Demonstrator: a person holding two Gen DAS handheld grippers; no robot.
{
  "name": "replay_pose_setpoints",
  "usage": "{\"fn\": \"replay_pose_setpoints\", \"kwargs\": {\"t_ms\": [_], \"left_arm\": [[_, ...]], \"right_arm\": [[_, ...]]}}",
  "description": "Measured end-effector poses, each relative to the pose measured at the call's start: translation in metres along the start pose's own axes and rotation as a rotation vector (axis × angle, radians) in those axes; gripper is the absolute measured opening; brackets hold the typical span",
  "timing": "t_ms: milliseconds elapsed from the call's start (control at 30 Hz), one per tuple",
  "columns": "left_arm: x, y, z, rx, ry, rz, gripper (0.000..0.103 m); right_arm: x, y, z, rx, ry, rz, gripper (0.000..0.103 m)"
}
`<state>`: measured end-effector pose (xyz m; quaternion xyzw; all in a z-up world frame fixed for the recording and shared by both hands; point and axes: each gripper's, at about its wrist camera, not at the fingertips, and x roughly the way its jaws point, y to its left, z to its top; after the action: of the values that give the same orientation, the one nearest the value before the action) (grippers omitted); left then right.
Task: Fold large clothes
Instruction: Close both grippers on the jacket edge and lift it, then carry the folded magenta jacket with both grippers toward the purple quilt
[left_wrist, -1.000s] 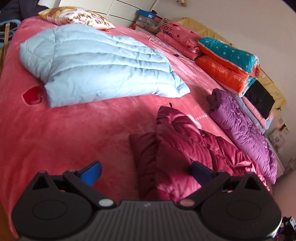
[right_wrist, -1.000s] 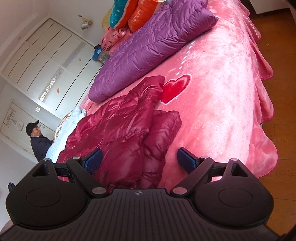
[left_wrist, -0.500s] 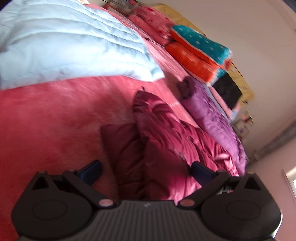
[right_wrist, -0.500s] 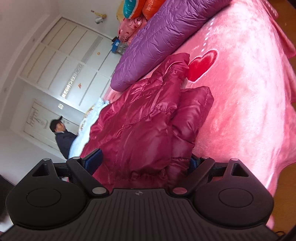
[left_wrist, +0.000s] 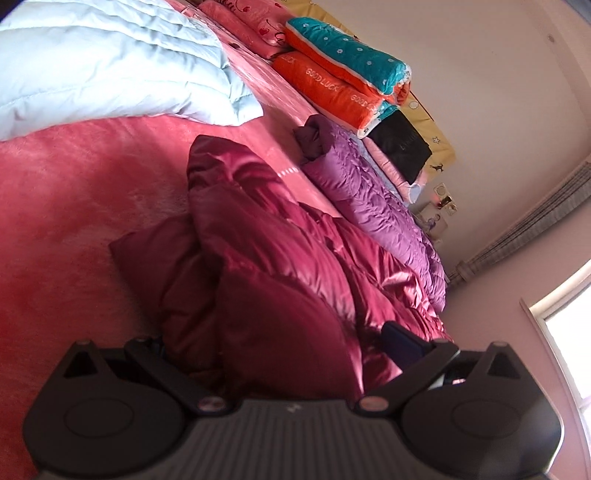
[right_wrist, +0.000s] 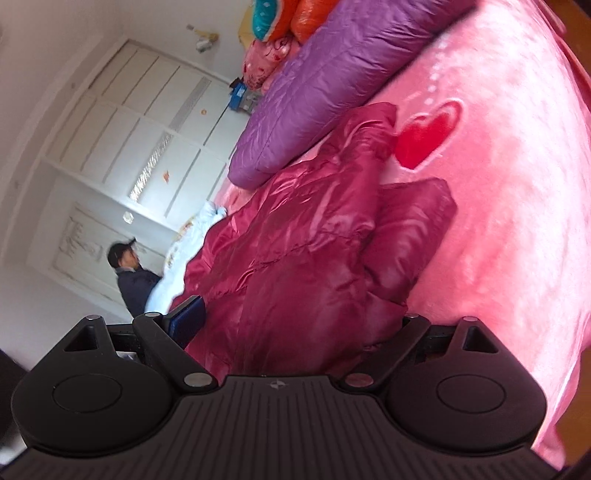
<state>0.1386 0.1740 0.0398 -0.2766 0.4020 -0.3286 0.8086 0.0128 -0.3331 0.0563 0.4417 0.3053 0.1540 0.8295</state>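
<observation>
- Both pairs of fingers stand spread wide with the maroon down jacket bulging up between them; neither has pinched anything yet.
- On the left gripper, one blue pad shows at the right side against the shiny fabric, while the other pad is buried behind a dark fold, so I can't see how deep it sits.
- On the right gripper, one pad shows at the left edge of the jacket; the opposite one is hidden under the padded hem.
- From where I stand, this looks like the moment of taking hold of the near edge with both hands before a fold.
- To do it well, I'd push each gripper in until the fingers straddle a real thickness of hem, not just the slick outer shell, which would likely slide out when lifted.
- I'd close both at matching points along the edge, so the fold comes over square.
- The jacket lies in a rumpled heap on the pink bed cover, one sleeve reaching toward a red heart printed on it.
- The purple quilted coat lies just beside the jacket, so the fold should stay clear of it.
- Farther off are a pale blue quilted piece and stacked orange and teal bedding.
- A person in dark clothes stands at the far side by the white wardrobe doors.
</observation>
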Motion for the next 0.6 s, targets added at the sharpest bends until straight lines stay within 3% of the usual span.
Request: {"fn": "replay_pose_setpoints", "kwargs": {"t_ms": [133, 433, 600], "left_arm": [[-0.001, -0.004, -0.002, -0.015, -0.017, 0.025, 0.099], [-0.005, -0.024, -0.012, -0.024, -0.053, 0.168, 0.082], [-0.009, -0.035, -0.017, -0.026, -0.072, 0.215, 0.064]], "right_arm": [[0.016, 0.028, -0.002, -0.128, 0.037, -0.121, 0.097], [0.031, 0.076, -0.021, -0.306, -0.015, -0.393, 0.062], [0.037, 0.107, -0.042, -0.418, -0.059, -0.535, 0.047]]}}
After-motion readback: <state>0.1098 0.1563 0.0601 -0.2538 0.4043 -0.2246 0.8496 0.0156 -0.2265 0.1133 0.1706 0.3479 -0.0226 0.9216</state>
